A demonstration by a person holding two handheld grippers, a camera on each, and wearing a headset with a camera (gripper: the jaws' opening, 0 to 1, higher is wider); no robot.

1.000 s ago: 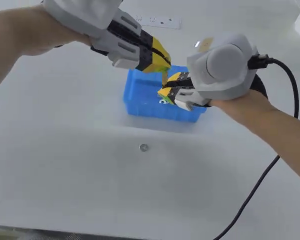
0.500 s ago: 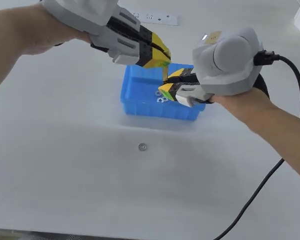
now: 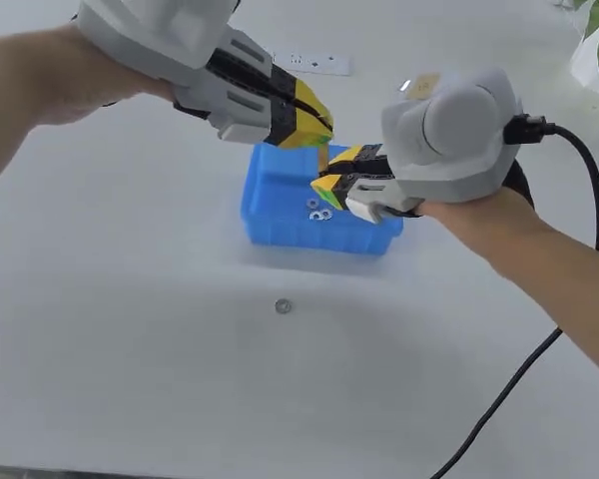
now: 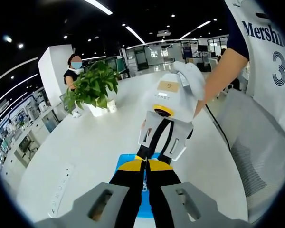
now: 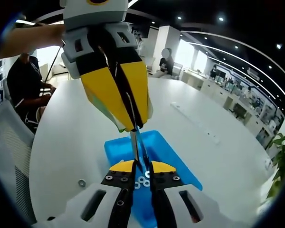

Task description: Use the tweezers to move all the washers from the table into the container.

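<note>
The left gripper (image 3: 321, 125) is clamped on the upper end of the tweezers (image 5: 136, 142). The right gripper (image 3: 327, 183) pinches narrowly around their lower arms, above the blue container (image 3: 270, 215). Several washers (image 3: 317, 210) lie inside the container, and a lone washer (image 3: 283, 306) rests on the white table (image 3: 130, 299) near its wall, on the person's side.

Tips of the tweezers (image 5: 135, 142) hidden between the jaws of the right gripper (image 3: 324, 180), container (image 3: 280, 205) far corner behind it, washers (image 3: 317, 210) too small to count, cable (image 3: 509, 389) cut by the bottom edge
</note>
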